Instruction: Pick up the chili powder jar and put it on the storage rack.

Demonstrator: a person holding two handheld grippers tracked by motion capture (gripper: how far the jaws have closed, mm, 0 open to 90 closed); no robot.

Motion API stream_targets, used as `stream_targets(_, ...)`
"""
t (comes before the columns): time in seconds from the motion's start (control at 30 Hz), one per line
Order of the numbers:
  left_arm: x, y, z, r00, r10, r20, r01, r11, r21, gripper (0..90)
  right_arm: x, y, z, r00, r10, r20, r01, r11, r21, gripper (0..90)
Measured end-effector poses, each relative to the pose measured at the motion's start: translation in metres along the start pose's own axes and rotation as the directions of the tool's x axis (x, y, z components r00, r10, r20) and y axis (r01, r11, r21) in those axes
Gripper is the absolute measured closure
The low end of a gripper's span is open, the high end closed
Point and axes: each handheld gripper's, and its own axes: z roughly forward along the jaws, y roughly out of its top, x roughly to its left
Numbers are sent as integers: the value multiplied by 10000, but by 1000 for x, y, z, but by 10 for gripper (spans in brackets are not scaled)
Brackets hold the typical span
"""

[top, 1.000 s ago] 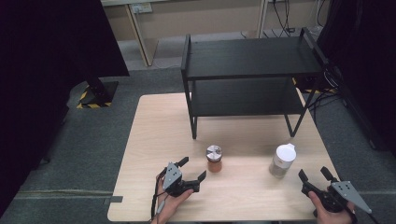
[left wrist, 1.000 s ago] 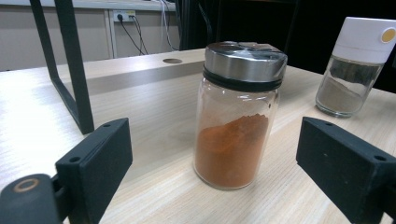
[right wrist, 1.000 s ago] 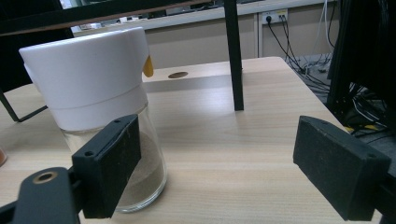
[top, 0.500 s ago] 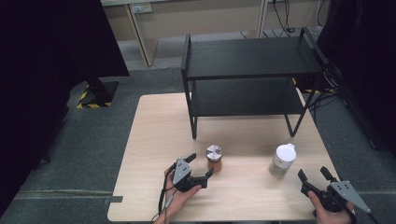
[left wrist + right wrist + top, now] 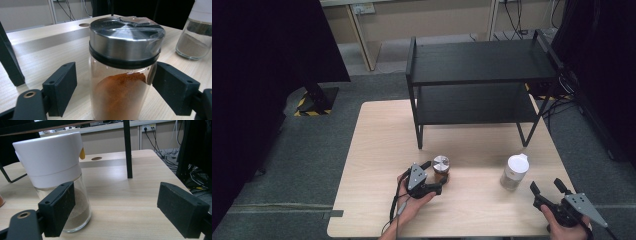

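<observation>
The spice jar (image 5: 125, 75), a clear glass cylinder with rust-red powder heaped inside and a brushed-metal shaker lid on a black ring, stands upright on the pale wood surface (image 5: 377, 145), in front of the black shelf rack (image 5: 477, 80) and between the jaws of the left tool (image 5: 438, 176). Those jaws have just been closing on it; in the left gripper view the right pad meets or nearly meets the glass while the left pad (image 5: 61, 87) stands off with a clear gap, so it is not yet a pinch. That uneven approach is the likely trouble: one pad arriving first could shove the jar sideways or tip it, and smooth round glass can twist or slide out from flat hard pads, all the more if they bite near the lid ring rather than on the body. A fall could crack the glass or shake powder through the lid. Well apart to the right stands a second glass jar (image 5: 57, 182), wider at the foot, with pale brownish powder, a smooth white plastic cap and a small yellow tab. The right tool (image 5: 125, 207) hangs spread, its left pad just in front of that jar, holding nothing; a careless nudge there could knock it over.
</observation>
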Motion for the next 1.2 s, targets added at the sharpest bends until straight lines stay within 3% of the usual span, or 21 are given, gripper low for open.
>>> stream_targets(0.2,-3,3,5,10000,43,-28,-43,9999,120,231,0,0,0,10000,7,-16,-7,10000,-3,151)
stream_targets(0.33,-6,5,7,9998,211,-53,-210,9996,168,300,-1,0,0,10000,50,-33,-50,10000,20,149)
stream_targets(0.57,-8,4,8,9999,111,-119,-110,9999,126,304,-1,0,0,10000,3,-41,-3,10000,17,148)
stream_targets(0.63,-7,2,7,9999,-123,-30,123,9999,-14,305,-1,1,0,10000,-8,-47,8,10000,31,148)
stream_targets(0.77,-11,3,3,9997,-224,-47,221,9981,-570,305,-1,1,0,10000,-15,-55,15,10000,41,148)
stream_targets(1.03,-26,22,-16,9975,40,-705,-185,9782,-2068,305,0,1,0,10000,-30,-62,30,10000,30,149)
stream_targets(1.2,-34,34,-23,9909,37,-1346,-401,9623,-2692,305,0,1,0,10000,-49,-74,49,10000,41,149)
